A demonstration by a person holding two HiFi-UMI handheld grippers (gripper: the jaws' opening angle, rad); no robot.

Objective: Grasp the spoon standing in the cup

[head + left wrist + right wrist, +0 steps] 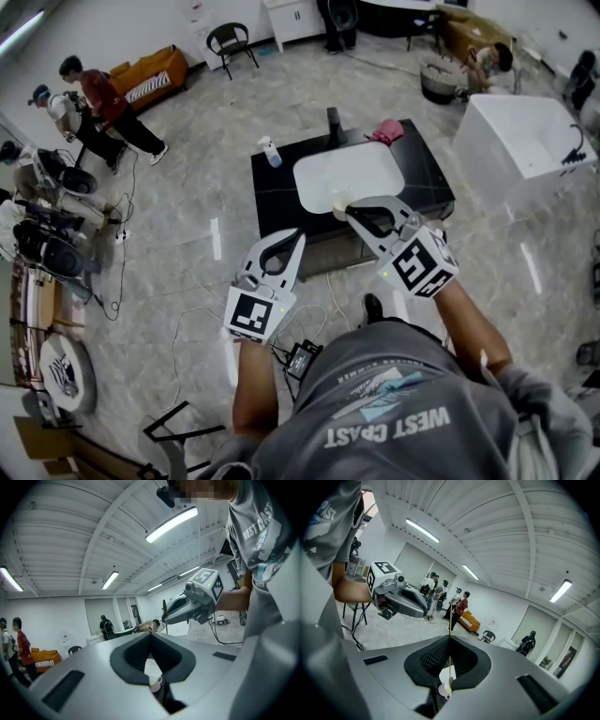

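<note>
**Head view:** The low black table (431,183) carries a white rounded tray (347,169). At the tray's 6 o'clock edge stands a small white cup (338,201), half hidden by the right gripper (345,210). The spoon cannot be made out here. The left gripper (298,236) sits at 7 o'clock from the cup, clear of the table.

**Left gripper view:** The left gripper (150,634) has its jaws pressed together on nothing. The cup (155,682) peeks through the gap below them, partly cut off. At 1 o'clock, the right gripper (164,619) has a thin dark upright handle at its tips.

**Right gripper view:** The right gripper (449,638) is clamped on the thin golden-brown spoon (450,620). The spoon's handle rises from the cup (444,689), and its bowl is hidden. The left gripper (426,615) is at 10 o'clock.
</note>
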